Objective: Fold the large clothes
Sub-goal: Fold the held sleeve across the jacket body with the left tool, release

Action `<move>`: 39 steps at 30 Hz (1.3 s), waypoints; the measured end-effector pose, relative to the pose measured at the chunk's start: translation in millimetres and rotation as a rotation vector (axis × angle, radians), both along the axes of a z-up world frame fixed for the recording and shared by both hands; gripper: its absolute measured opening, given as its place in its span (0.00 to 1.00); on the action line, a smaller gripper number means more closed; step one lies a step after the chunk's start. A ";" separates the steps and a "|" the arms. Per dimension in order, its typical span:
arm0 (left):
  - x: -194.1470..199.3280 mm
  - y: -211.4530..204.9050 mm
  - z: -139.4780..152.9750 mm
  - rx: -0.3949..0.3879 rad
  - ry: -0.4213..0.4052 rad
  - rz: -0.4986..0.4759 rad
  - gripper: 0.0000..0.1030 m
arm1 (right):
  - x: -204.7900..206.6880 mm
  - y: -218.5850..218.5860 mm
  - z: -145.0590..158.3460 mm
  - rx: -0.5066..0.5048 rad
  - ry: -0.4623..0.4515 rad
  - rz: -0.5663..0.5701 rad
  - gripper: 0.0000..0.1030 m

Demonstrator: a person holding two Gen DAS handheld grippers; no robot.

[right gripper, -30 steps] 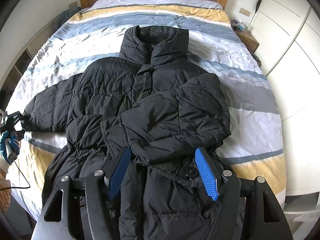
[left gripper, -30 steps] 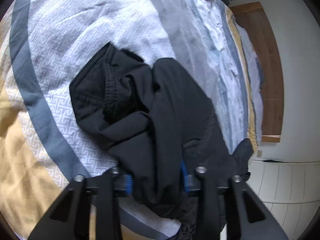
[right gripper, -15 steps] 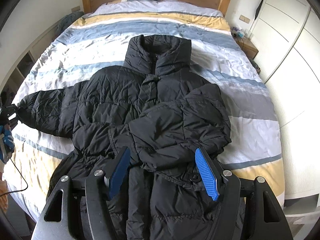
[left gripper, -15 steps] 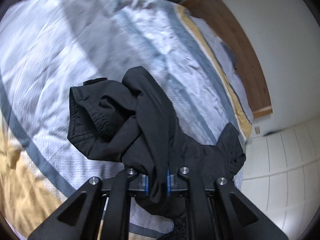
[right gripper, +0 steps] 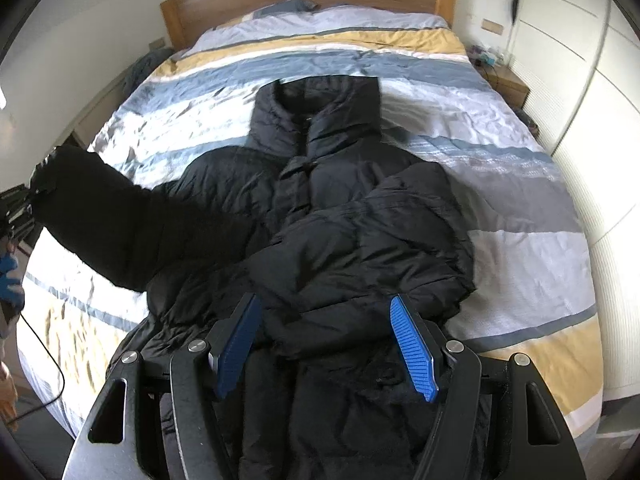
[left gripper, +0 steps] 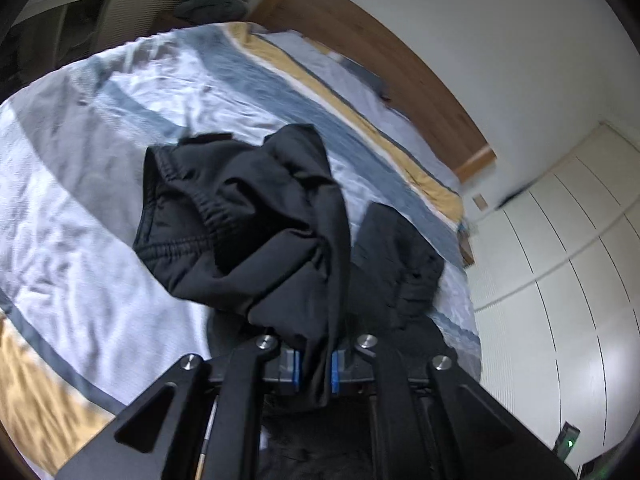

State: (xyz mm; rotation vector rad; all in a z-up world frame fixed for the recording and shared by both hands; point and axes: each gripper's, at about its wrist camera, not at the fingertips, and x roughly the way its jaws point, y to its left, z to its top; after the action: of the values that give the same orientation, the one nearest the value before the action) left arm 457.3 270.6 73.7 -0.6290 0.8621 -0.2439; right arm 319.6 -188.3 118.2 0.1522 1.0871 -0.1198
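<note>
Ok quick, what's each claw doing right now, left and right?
Left claw: closed on the black jacket's sleeve.
Right claw: open, holding nothing, above the jacket.

Soft daylight, bright on the striped duvet (right gripper: 500, 208) ahead of the right gripper, black jacket (right gripper: 344, 240) near detail-less; left view motion-smeared past its fingers; both fisheye-bowed with dark vignetted corners.

black puffer jacket (right gripper: 328, 216) | front up (collar toward headboard) | one sleeve (right gripper: 100, 224) lifted
</note>
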 end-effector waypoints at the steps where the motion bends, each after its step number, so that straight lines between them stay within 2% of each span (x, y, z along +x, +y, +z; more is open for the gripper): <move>1: -0.9 -15.6 2.0 0.003 0.000 -0.017 0.09 | -1.3 -9.2 -0.6 0.004 -0.004 -0.006 0.65; 7: -13.1 -110.1 -2.7 0.066 0.029 -0.137 0.09 | -8.8 -66.8 -1.4 0.017 -0.032 -0.056 0.65; 15: -40.3 -227.7 -45.2 0.163 0.125 -0.306 0.08 | -22.9 -117.4 -16.2 0.041 -0.026 -0.115 0.65; 20: -57.8 -274.4 -75.4 0.226 0.172 -0.392 0.08 | -31.4 -127.0 -31.8 0.056 0.000 -0.120 0.65; 25: -73.8 -294.5 -110.8 0.260 0.249 -0.429 0.09 | -37.2 -128.5 -45.0 0.063 0.025 -0.124 0.65; 28: -77.6 -296.3 -123.0 0.233 0.281 -0.428 0.14 | -37.1 -127.9 -50.5 0.068 0.033 -0.120 0.65; 32: -72.6 -291.0 -124.3 0.164 0.299 -0.419 0.24 | -34.9 -119.2 -54.1 0.072 0.039 -0.100 0.65; 36: -76.7 -290.4 -112.1 0.087 0.294 -0.444 0.40 | -26.4 -105.9 -55.1 0.080 0.034 -0.072 0.65; 39: -84.2 -297.2 -101.9 0.067 0.285 -0.487 0.41 | -20.7 -98.0 -53.8 0.084 0.025 -0.059 0.65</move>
State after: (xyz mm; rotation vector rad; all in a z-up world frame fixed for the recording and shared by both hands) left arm 373.0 -26.5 -28.2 -0.3864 1.2908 -0.5711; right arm 298.9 -286.2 64.4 0.2589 1.1131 -0.1289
